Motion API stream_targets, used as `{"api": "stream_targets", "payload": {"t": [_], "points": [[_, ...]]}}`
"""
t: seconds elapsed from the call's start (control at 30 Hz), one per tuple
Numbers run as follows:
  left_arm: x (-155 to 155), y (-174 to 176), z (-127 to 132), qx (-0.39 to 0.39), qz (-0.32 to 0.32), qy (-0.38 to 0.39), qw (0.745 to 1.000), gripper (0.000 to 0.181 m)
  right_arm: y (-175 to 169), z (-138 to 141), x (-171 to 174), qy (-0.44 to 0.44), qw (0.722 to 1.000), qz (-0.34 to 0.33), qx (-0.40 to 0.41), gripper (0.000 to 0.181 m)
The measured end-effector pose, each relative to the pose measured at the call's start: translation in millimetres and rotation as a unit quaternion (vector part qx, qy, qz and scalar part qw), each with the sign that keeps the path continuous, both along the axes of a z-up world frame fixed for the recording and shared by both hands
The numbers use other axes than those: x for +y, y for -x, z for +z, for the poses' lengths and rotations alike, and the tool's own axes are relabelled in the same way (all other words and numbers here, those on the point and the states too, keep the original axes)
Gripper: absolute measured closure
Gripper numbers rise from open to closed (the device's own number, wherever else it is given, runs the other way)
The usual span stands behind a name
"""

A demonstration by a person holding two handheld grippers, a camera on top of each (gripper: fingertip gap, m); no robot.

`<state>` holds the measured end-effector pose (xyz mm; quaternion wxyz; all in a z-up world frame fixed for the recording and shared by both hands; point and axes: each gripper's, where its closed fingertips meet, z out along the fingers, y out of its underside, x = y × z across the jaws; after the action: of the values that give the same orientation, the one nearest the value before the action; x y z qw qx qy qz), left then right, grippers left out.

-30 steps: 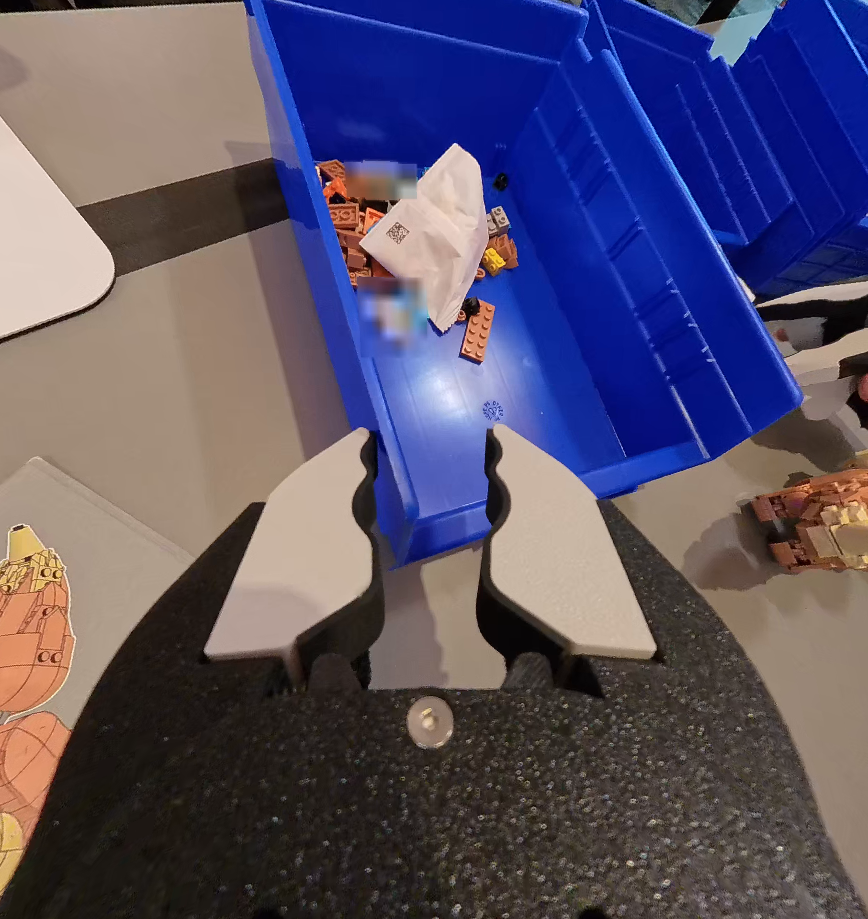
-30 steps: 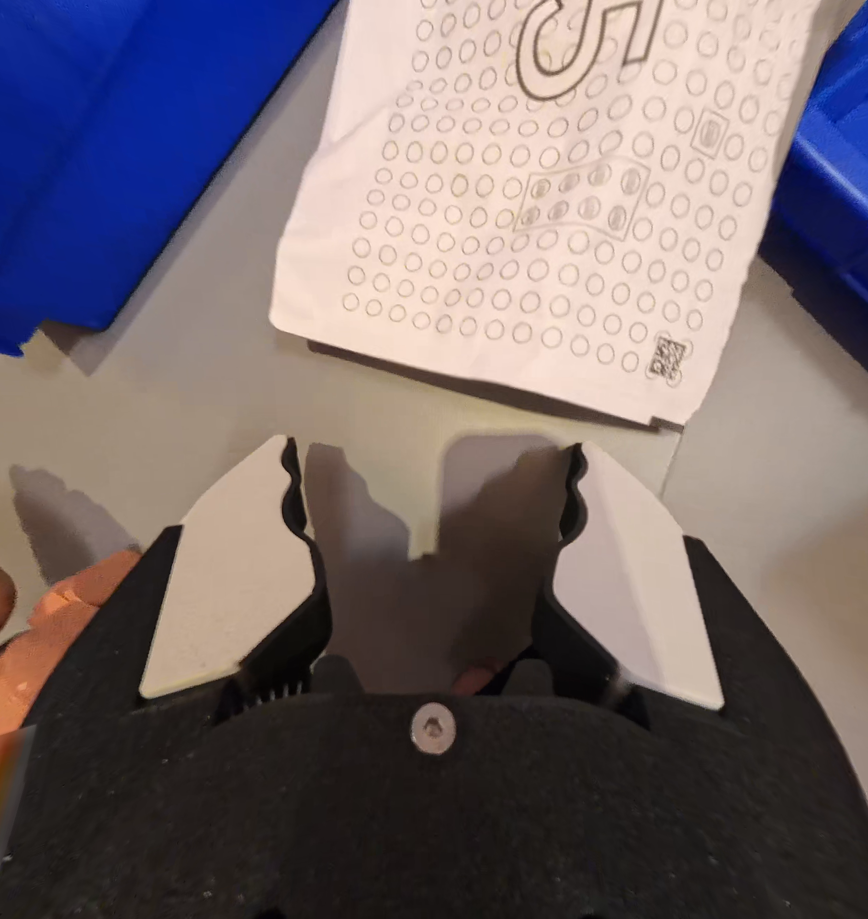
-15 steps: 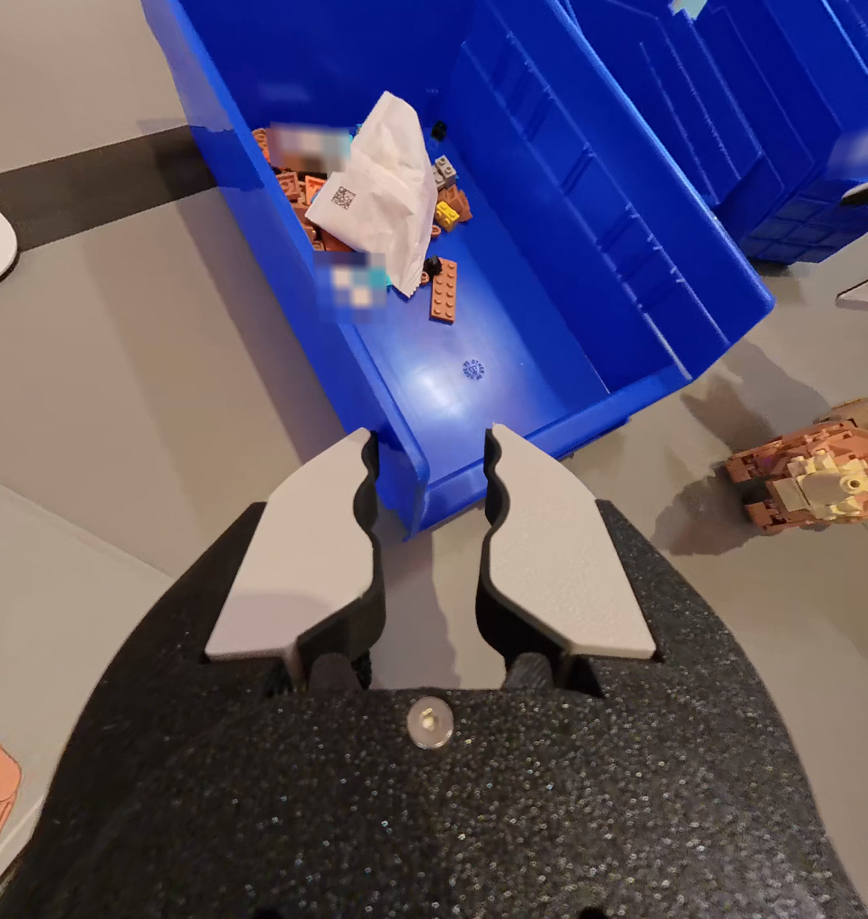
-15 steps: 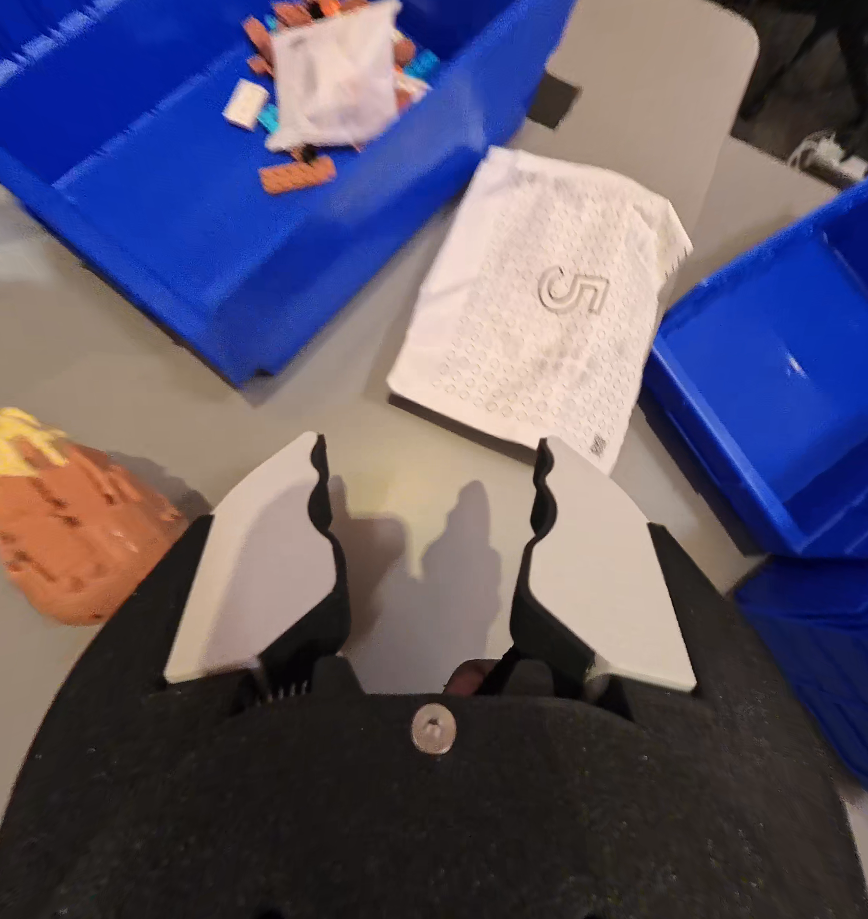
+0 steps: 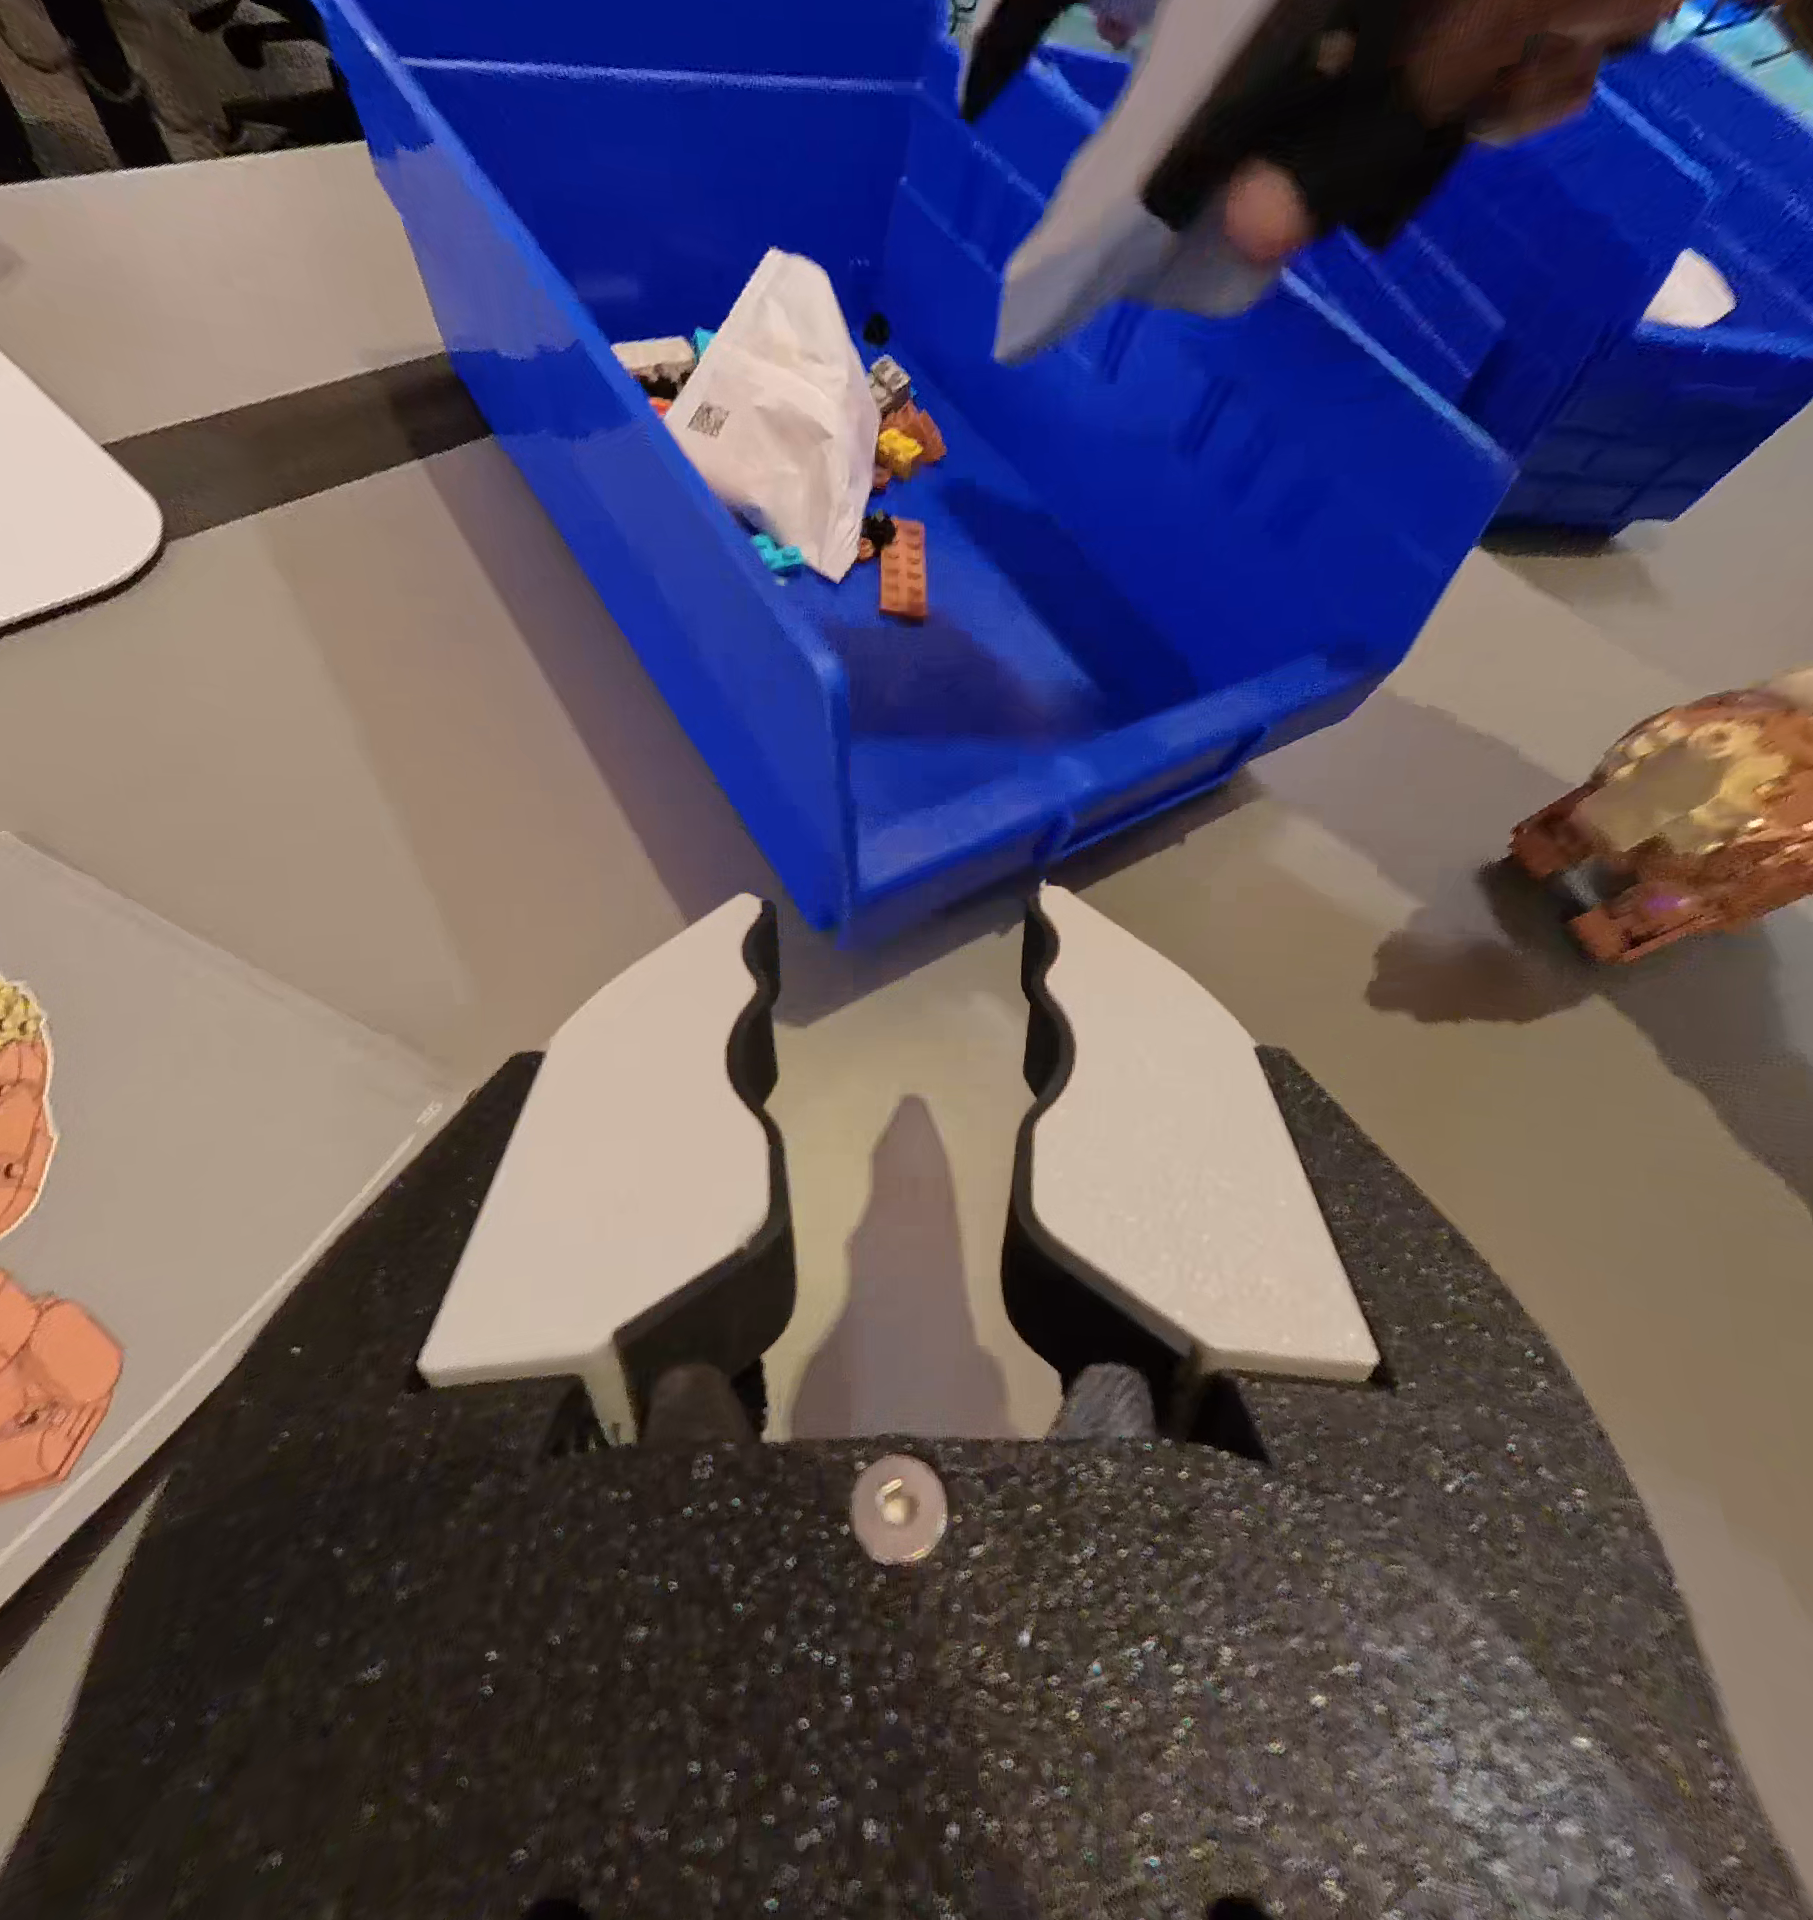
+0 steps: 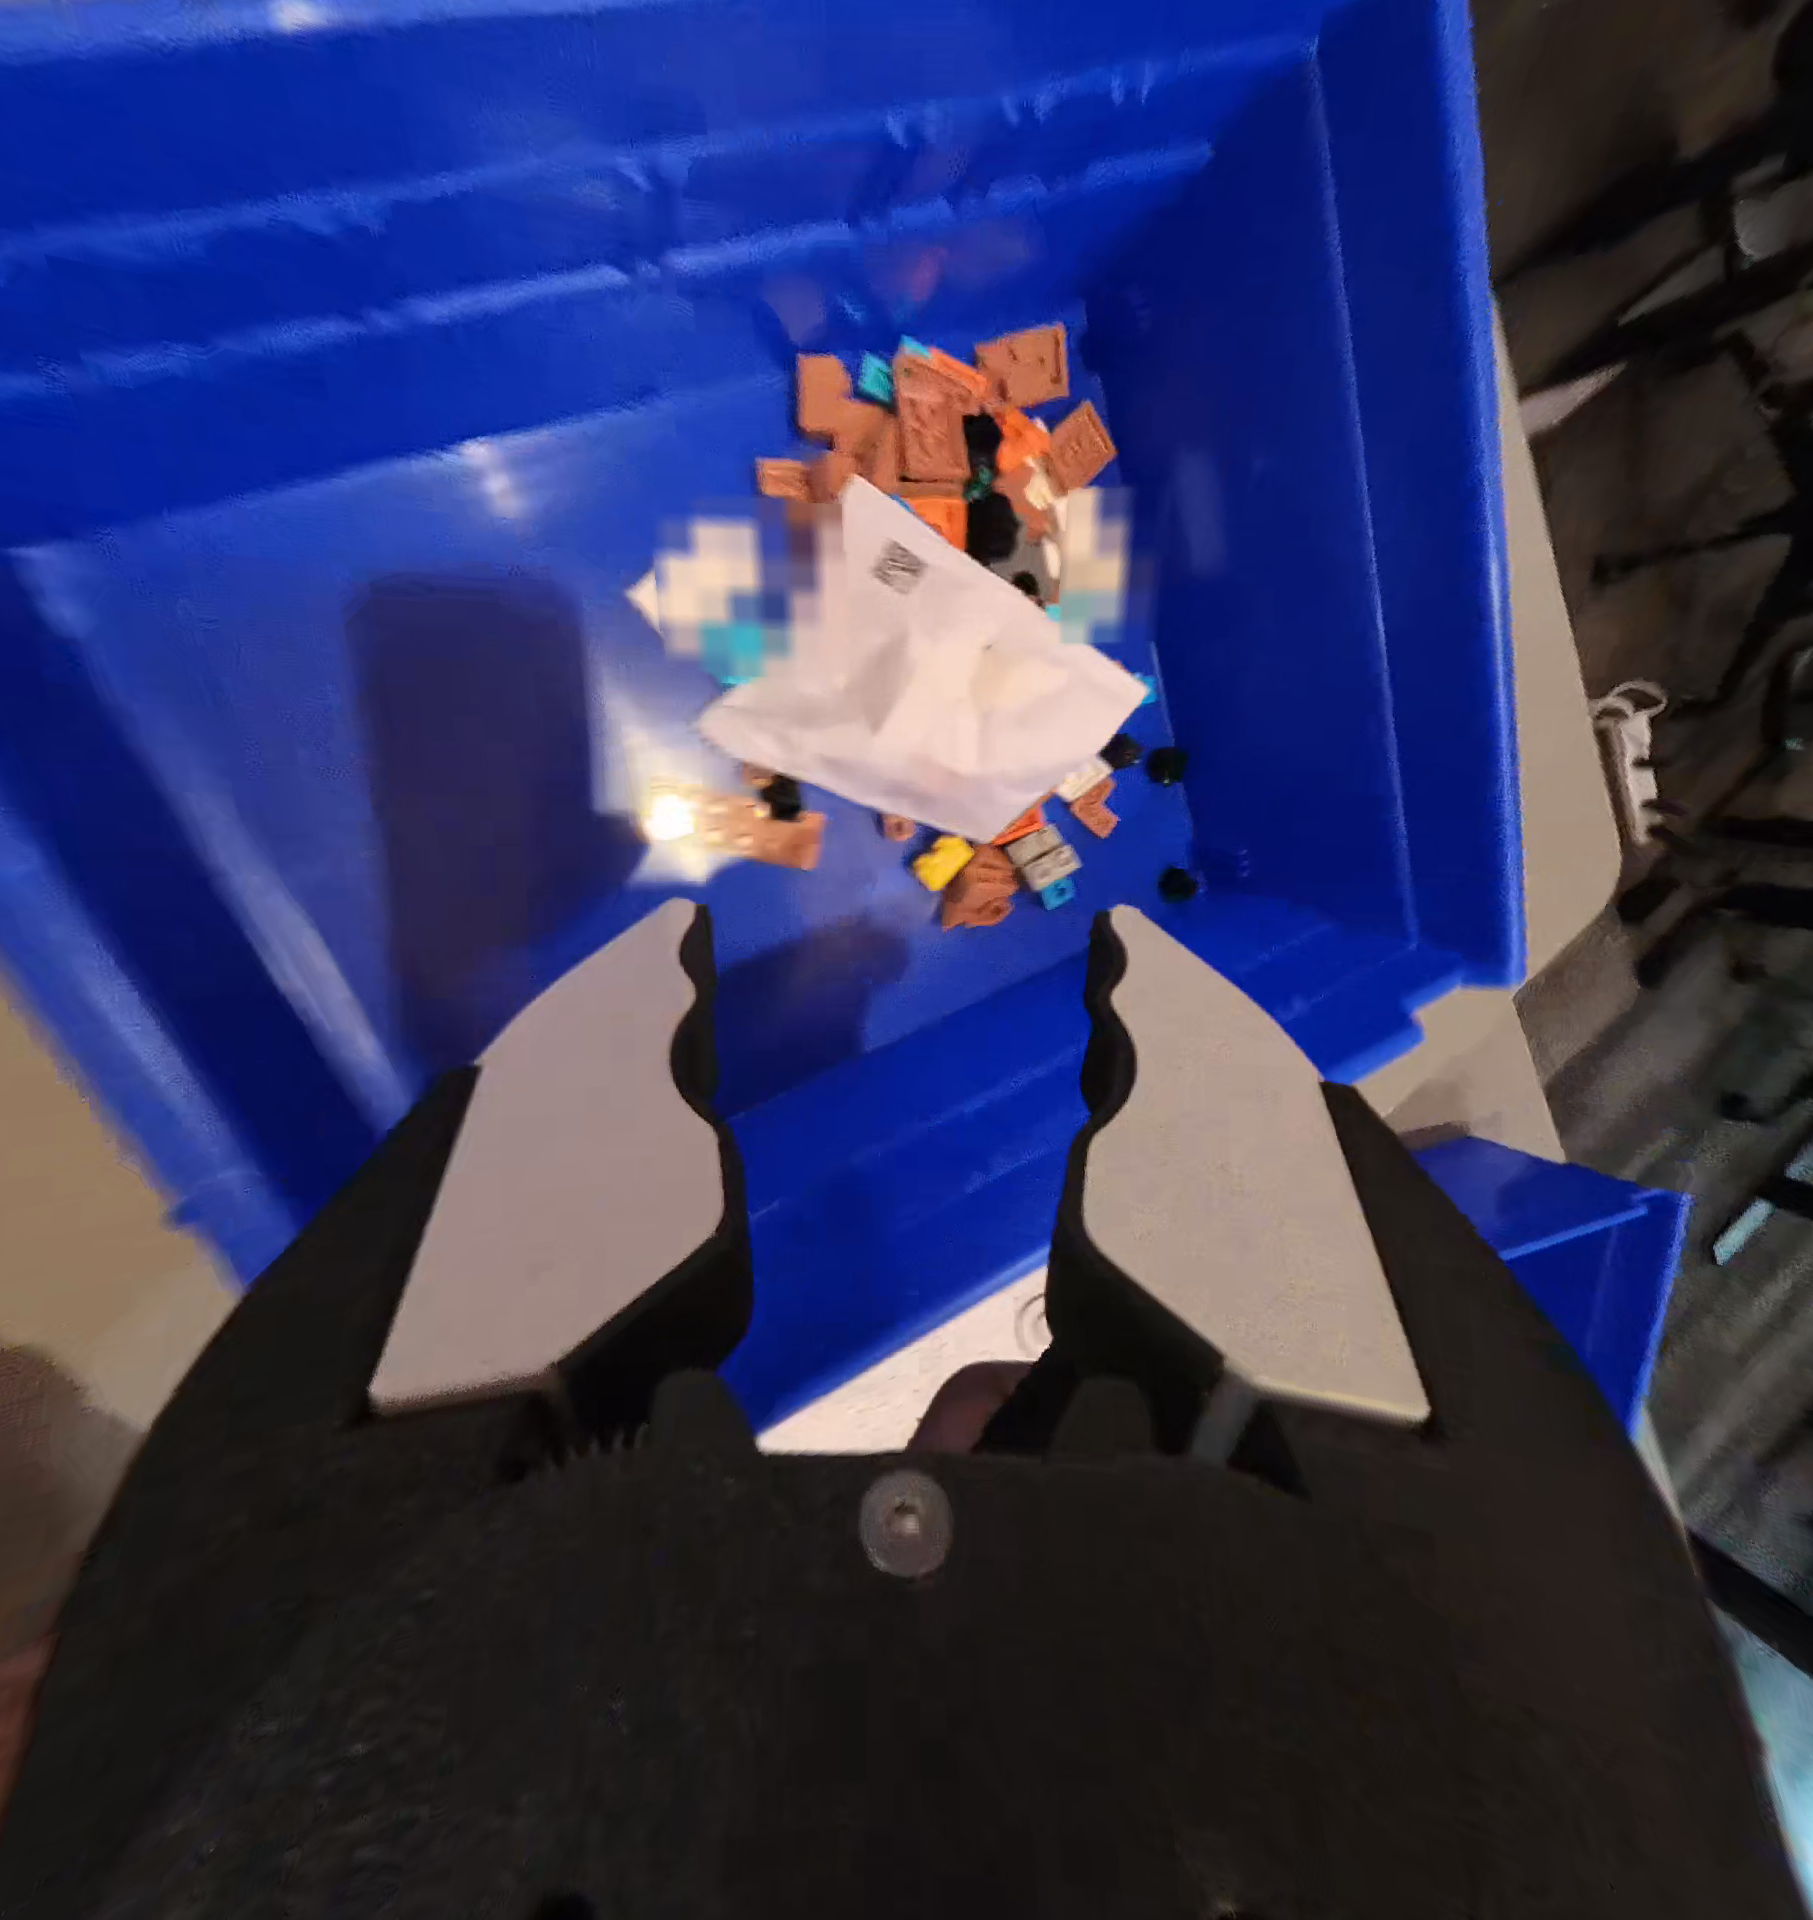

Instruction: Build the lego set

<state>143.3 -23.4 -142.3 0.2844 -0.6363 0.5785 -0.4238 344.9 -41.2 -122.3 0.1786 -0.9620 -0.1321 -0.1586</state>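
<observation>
blue plastic makes the big bin point(image 5: 611, 436) that stands on the grey table point(image 5: 382, 727), and inside it lie the loose lego pieces point(image 6: 943, 436), mostly brown and orange, with some yellow, grey, black and turquoise ones. on top of the pieces rests a crumpled white paper bag point(image 5: 788, 416). one brown plate point(image 5: 903, 570) lies a little apart from the heap, on the bin floor.

the left gripper point(image 5: 900, 925) is low over the table, just before the near corner of the bin. its fingers point(image 5: 632, 1132) stand narrowly apart and hold nothing; only bare table shows between them.

the right gripper point(image 6: 897, 930) is above the long wall of the same bin and looks down into it. its fingers point(image 6: 1224, 1174) are spread wide and are empty. the paper bag point(image 6: 923, 686) and the small pieces are just beyond the tips. in the left wrist view this gripper shows blurred at the top, over the bin.

to the right of the bin, on the table, lies a partly built brown and tan lego model point(image 5: 1712, 810), somewhat blurred. at the left edge lies an instruction sheet point(image 5: 185, 1143) with orange drawings. more blue bins point(image 5: 1660, 364) stand behind.
</observation>
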Motion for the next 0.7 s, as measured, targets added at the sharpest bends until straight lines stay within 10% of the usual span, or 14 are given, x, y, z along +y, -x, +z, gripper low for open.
{"api": "stream_targets", "payload": {"t": [0.5,0.7], "points": [[-5.5,-21.3,-30.2,0.010,-0.028,0.027,0.999,0.133,-53.4,-56.0,43.2,0.136,0.987,-0.032,0.079,0.114],[-14.2,-27.7,-31.4,-0.002,-0.039,0.039,0.998,0.133,-45.3,-48.2,53.9,0.096,0.990,-0.015,0.106,0.165]]}}
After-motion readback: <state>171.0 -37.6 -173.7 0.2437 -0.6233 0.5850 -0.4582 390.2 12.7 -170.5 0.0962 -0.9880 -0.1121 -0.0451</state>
